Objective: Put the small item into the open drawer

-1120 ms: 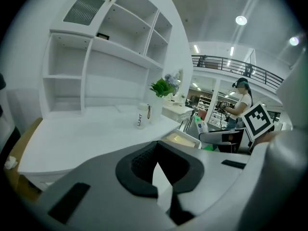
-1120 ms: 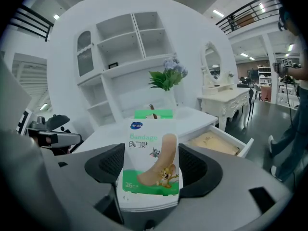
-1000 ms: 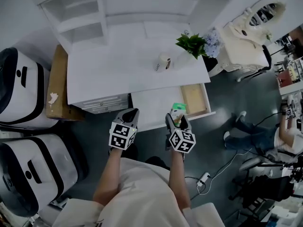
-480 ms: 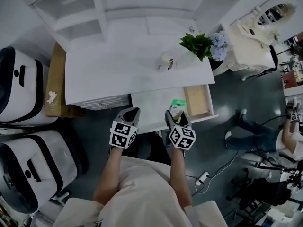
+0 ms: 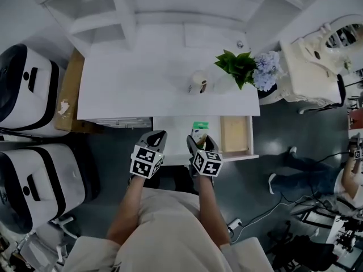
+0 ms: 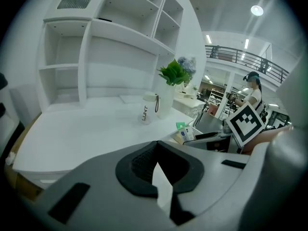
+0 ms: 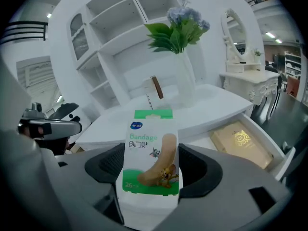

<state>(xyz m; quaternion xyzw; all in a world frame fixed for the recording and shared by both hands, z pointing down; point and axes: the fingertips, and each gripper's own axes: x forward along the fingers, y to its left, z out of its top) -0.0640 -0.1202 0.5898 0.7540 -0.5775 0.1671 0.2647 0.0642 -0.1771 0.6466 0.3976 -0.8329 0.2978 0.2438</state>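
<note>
Holding a box [image 7: 150,138] printed "Bandage" between clamped jaws is the right gripper [image 7: 152,171]; the left gripper [image 6: 157,171] has jaws together.

Left tool [image 5: 158,135] held forward with jaws together; right tool [image 5: 198,141] beside it clamps a bandage box [image 7: 150,153].

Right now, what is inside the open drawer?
A gold-stamped tan box lies at the drawer's right end. The bandage box in the right hand-held gripper hides part of the floor.

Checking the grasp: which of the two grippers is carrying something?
The right gripper: its jaws clamp the bandage box; the left gripper has shut, empty jaws.
</note>
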